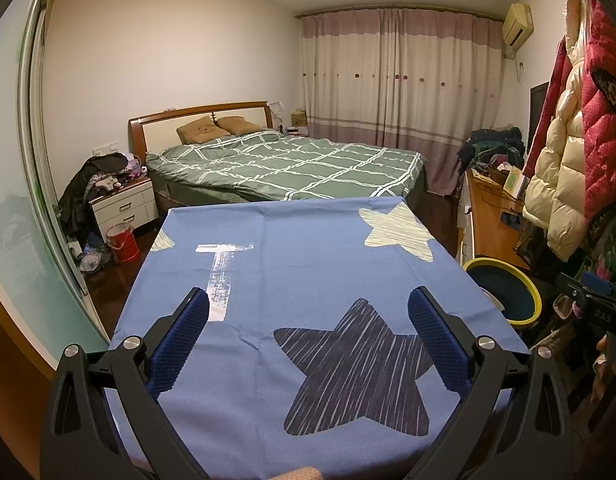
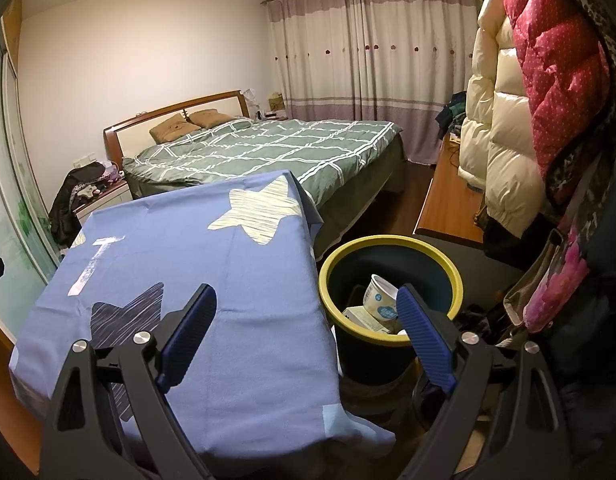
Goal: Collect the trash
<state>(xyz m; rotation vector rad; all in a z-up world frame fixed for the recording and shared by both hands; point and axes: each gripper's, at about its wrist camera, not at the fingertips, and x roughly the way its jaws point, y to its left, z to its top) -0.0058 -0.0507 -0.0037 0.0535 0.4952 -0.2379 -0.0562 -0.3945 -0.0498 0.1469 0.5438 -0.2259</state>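
Centrally, a blue star-print surface (image 1: 316, 264) fronts a bed (image 1: 291, 164); left gripper (image 1: 308, 312) and right gripper (image 2: 308, 304) jaws gape wide, empty.

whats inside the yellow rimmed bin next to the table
Inside the bin, the right wrist view shows a white paper cup lying tilted on a pale carton, with another pale scrap beside them. The bin's near wall and the right gripper's finger cover whatever lies deeper.

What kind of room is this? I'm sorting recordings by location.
A lived-in bedroom: a bed with a green checked duvet, a white nightstand beside it, and padded jackets hanging at the right.
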